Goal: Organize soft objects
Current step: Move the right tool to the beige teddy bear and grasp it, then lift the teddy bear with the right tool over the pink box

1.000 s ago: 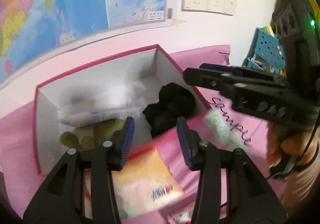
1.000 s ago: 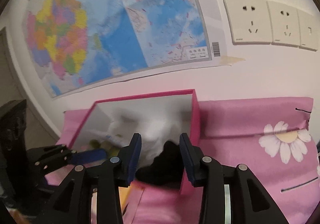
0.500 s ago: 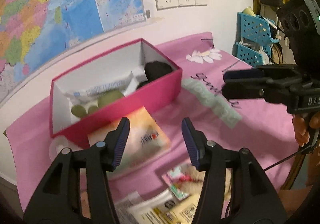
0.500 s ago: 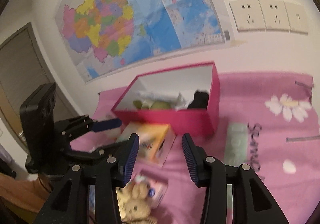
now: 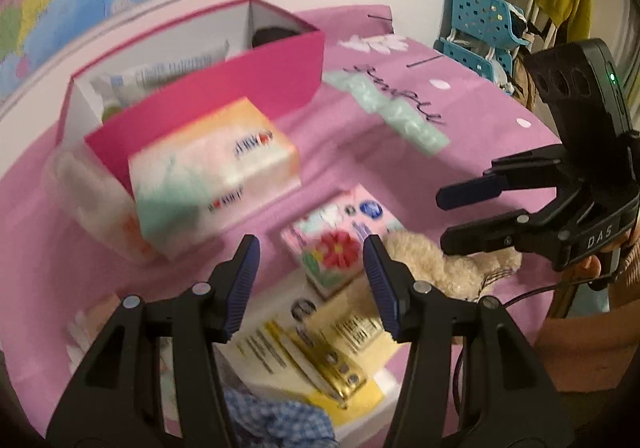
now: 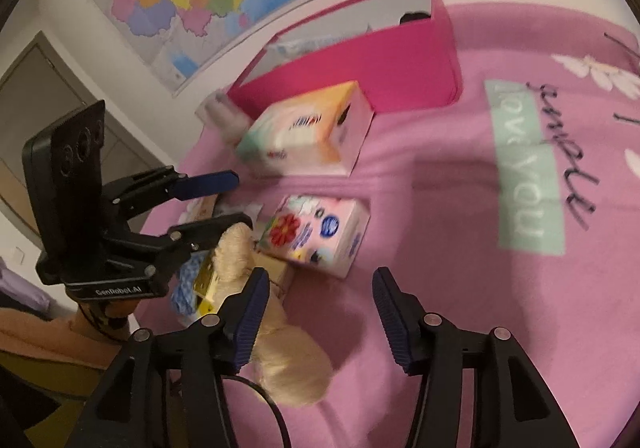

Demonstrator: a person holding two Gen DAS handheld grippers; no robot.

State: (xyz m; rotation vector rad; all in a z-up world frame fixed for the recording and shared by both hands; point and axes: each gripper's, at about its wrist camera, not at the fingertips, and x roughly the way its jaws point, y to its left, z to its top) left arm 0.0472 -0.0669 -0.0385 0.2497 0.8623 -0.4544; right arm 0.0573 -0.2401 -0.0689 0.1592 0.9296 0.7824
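The left gripper [image 5: 308, 284] hangs with jaws apart and empty above a small pink flower-printed tissue pack [image 5: 340, 236]; they opened a little a moment ago. The right gripper [image 6: 318, 312], jaws just widened and holding nothing, hovers over the pink printed cloth [image 6: 460, 176] on the bench, a cream fluffy plush toy [image 6: 288, 360] by its left finger. Farther off, an orange-and-white tissue box [image 6: 308, 132] sits against the open magenta cardboard box [image 6: 360, 60].

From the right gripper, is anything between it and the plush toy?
Nothing visible. The right gripper is open, its jaws just widened and empty, and the cream plush toy lies right beside its left finger. The pink tissue pack sits beyond, not between.
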